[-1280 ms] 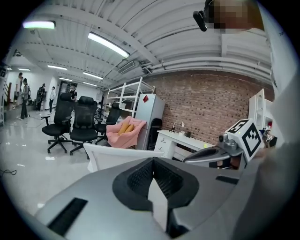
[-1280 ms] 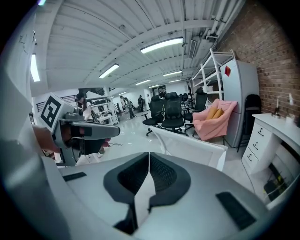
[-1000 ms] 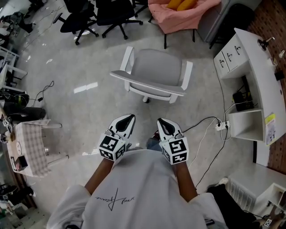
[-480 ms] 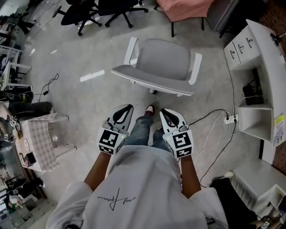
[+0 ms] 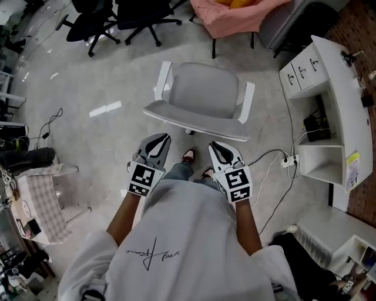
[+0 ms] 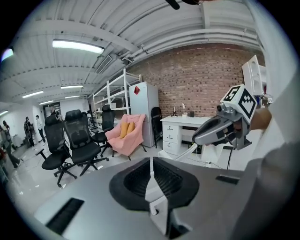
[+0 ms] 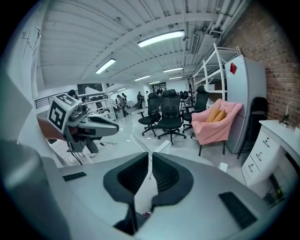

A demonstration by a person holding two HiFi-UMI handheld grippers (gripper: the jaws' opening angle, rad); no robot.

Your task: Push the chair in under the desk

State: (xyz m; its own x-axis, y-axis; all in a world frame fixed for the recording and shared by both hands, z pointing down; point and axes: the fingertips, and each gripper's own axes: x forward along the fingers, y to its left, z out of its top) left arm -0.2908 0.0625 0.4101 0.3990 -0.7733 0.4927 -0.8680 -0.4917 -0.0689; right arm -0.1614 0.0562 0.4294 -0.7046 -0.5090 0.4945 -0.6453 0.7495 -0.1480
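Note:
The grey chair (image 5: 202, 91) with white arms stands on the floor ahead of me, its backrest edge facing me. It is out in the open, left of the white desk (image 5: 338, 88) on the right. My left gripper (image 5: 163, 137) and right gripper (image 5: 215, 144) are held side by side just short of the backrest, both shut and empty, neither touching it. In the left gripper view the shut jaws (image 6: 151, 161) point toward the desk (image 6: 185, 123). In the right gripper view a white part of the chair (image 7: 161, 146) shows past the shut jaws (image 7: 150, 157).
A pink armchair (image 5: 235, 14) stands beyond the chair and black office chairs (image 5: 106, 17) stand at the back left. A power strip and cables (image 5: 289, 161) lie on the floor by the desk. A small table with a checked cloth (image 5: 35, 197) is at the left.
I have stepped forward with both grippers toward the chair's backrest; the gap to it has shrunk. Both stay shut, and the chair has not visibly moved.

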